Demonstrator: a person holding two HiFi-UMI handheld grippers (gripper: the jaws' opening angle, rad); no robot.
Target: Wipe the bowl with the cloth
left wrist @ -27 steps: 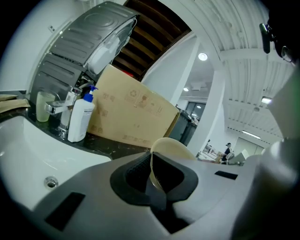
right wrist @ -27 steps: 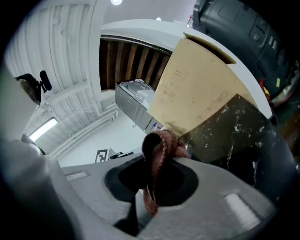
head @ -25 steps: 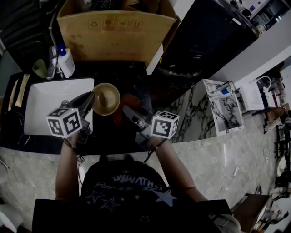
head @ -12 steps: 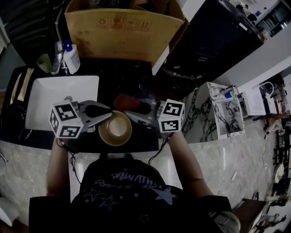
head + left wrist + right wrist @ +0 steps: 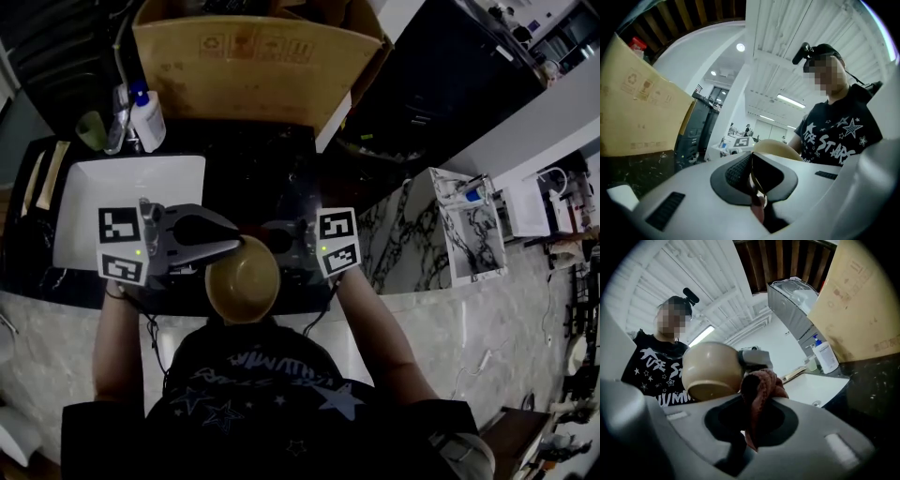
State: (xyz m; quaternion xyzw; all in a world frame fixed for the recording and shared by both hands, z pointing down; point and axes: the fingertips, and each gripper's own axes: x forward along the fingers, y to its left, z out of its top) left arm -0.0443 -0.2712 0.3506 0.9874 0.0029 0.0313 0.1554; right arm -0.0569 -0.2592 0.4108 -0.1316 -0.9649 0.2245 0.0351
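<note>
The left gripper (image 5: pixel 236 247) is clenched on the rim of the tan bowl (image 5: pixel 244 279). In the left gripper view its 2 jaws are pressed together, with the thin edge of the bowl (image 5: pixel 776 149) caught between the dark pads. The bowl hangs in the air over the front edge of the black counter (image 5: pixel 281 178), just in front of the person's chest and to the right of the white sink (image 5: pixel 94 192). It is tipped over rather than sitting level. In the right gripper view its rounded outside (image 5: pixel 710 369) faces up and its rim sits low.

The right gripper (image 5: pixel 274 240) is clamped on a bunched reddish cloth (image 5: pixel 759 387). The cloth sticks out from between the jaws in a folded lump, with a short end hanging below the pads. It sits right beside the bowl's side, next to the tip of the left gripper (image 5: pixel 753 358). The views do not show whether the cloth actually touches the bowl. The 2 grippers point toward each other, close together, with the bowl between them.

Behind the sink stands a white bottle with a blue top (image 5: pixel 148 117). A large cardboard box (image 5: pixel 253 56) sits at the back of the counter.
</note>
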